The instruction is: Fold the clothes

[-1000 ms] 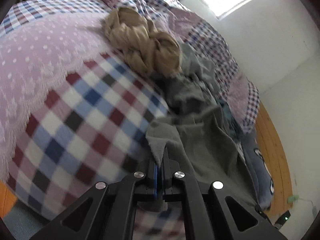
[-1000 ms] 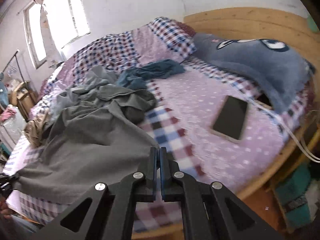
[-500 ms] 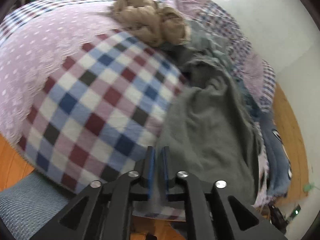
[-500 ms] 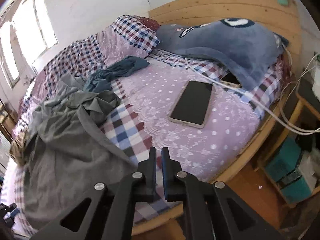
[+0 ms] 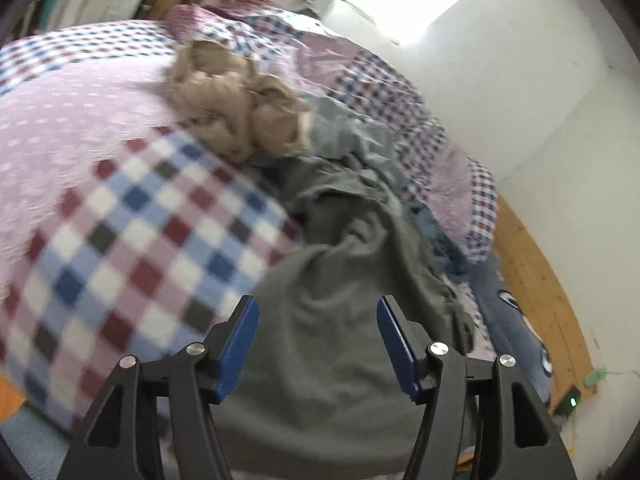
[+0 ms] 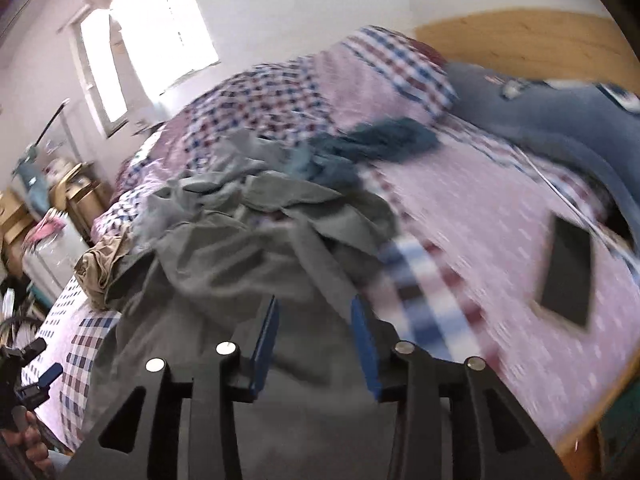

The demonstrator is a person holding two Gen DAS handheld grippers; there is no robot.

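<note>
A grey garment [image 5: 340, 320] [image 6: 240, 280] lies spread over the near edge of the bed, rumpled at its far end. My left gripper [image 5: 316, 312] is open above its near hem, nothing between the blue pads. My right gripper [image 6: 314, 312] is open too, over the same grey cloth. A crumpled tan garment [image 5: 236, 96] [image 6: 100, 268] lies on the bed beyond the grey one. A teal garment [image 6: 376, 144] lies further back, towards the pillows. The left gripper also shows at the lower left of the right wrist view [image 6: 36, 368], held by a hand.
The bed has a checked and pink dotted cover [image 5: 120, 240]. A black phone [image 6: 568, 272] lies on the cover at the right, a white cable beside it. A blue plush pillow [image 6: 560, 120] rests by the wooden headboard [image 6: 520, 40]. Furniture stands by the window [image 6: 152, 40].
Both grippers were shut on the grey garment's edge and pulled it towards the bed's near side. Now both have opened and the garment lies released under them.
</note>
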